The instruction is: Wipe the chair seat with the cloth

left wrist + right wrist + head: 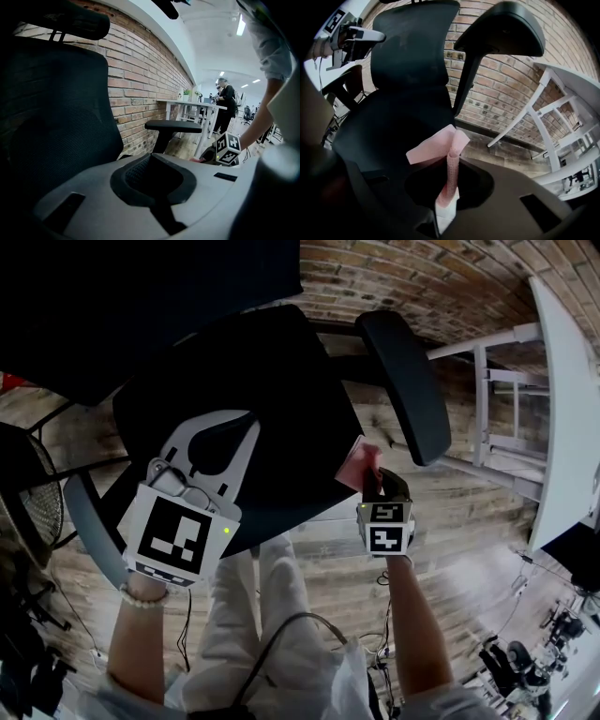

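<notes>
Your right hand-held gripper point(448, 190): jaws closed on the pink cloth point(437, 146). The cloth is pinched into a narrow strip between them and fans out in a folded flap above the tips. In the head view the cloth sits at the right edge of the black chair seat point(253, 409), just below the armrest point(405, 381) on that side. Whether it touches the seat fabric cannot be confirmed.

Your left hand-held gripper point(154, 194): jaws together, nothing between them. You hold it over the left front part of the seat, well apart from the cloth. Its view looks across the seat, with the mesh backrest point(56, 122) on the left and the armrest and your right hand-held gripper beyond.

Surroundings — a brick wall point(140, 79) runs behind the chair, and a white worktop point(562, 390) on white legs stands to the right of it. The floor point(469, 521) is wood plank. A standing person point(226, 101) is visible far down the room.
</notes>
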